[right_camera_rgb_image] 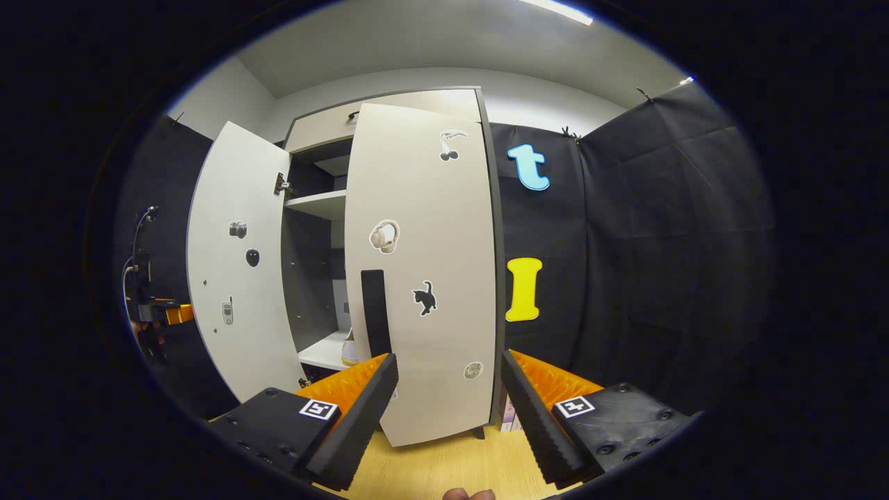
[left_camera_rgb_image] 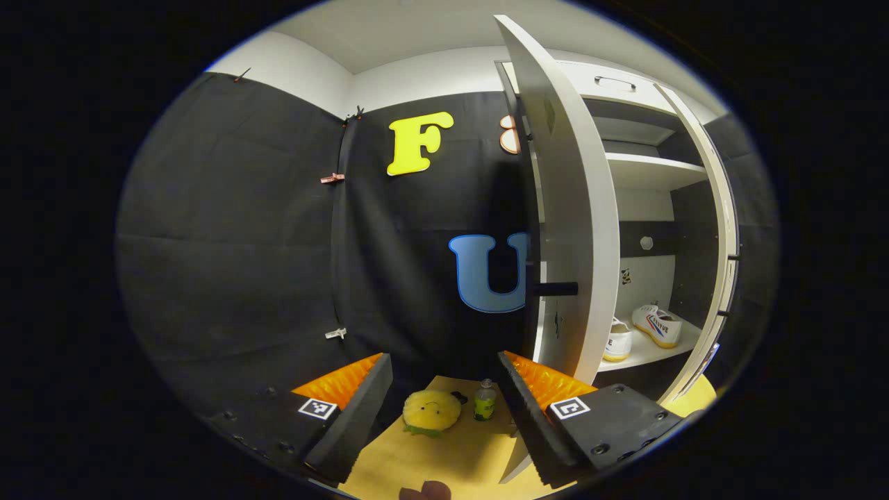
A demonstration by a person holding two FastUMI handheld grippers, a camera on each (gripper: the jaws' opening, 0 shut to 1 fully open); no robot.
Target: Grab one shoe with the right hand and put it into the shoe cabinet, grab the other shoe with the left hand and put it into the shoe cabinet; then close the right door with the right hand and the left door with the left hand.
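We see both shoes [left_camera_rgb_image: 656, 325] on the cabinet's [right_camera_rgb_image: 389, 104] lower shelf [left_camera_rgb_image: 646, 354] | left door [left_camera_rgb_image: 569, 208] wide open, right door [right_camera_rgb_image: 424, 278] nearly shut | left gripper [left_camera_rgb_image: 444, 389] fingers apart, holding nothing, by left door's edge | right gripper [right_camera_rgb_image: 450, 396] fingers apart, empty, facing right door | plush [left_camera_rgb_image: 430, 411] and bottle [left_camera_rgb_image: 485, 401] on floor.
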